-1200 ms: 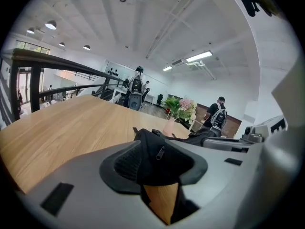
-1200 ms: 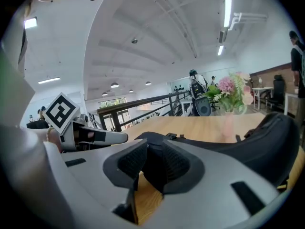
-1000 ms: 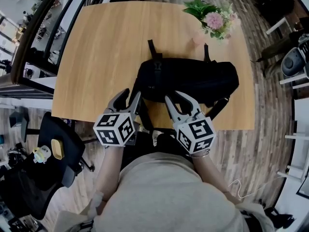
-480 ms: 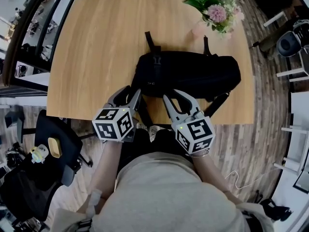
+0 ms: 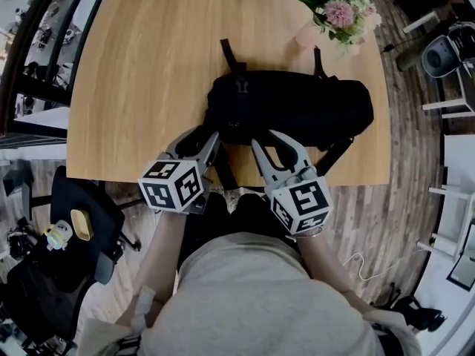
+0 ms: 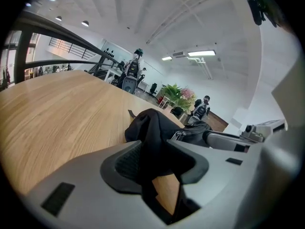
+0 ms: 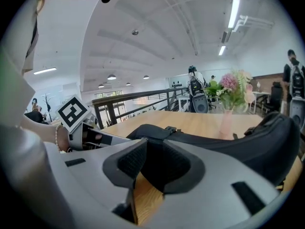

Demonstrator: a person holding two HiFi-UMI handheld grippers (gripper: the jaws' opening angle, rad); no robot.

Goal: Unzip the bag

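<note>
While bag (image 5: 297,110) lies on wooden office table (image 5: 148,65), left gripper (image 5: 200,136) fingers apart, right gripper (image 5: 265,141) opening, both empty

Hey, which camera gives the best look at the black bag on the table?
The head view: it shows nearly the whole bag from above, straps included, lying across the table. The left gripper view catches only one bunched end; the right gripper view sees it low from the side, cut off at right.

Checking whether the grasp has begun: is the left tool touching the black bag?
Cannot tell. The left gripper view shows the bag filling the gap between the parted jaws of the left tool, but neither contact nor a clear gap is plain.
</note>
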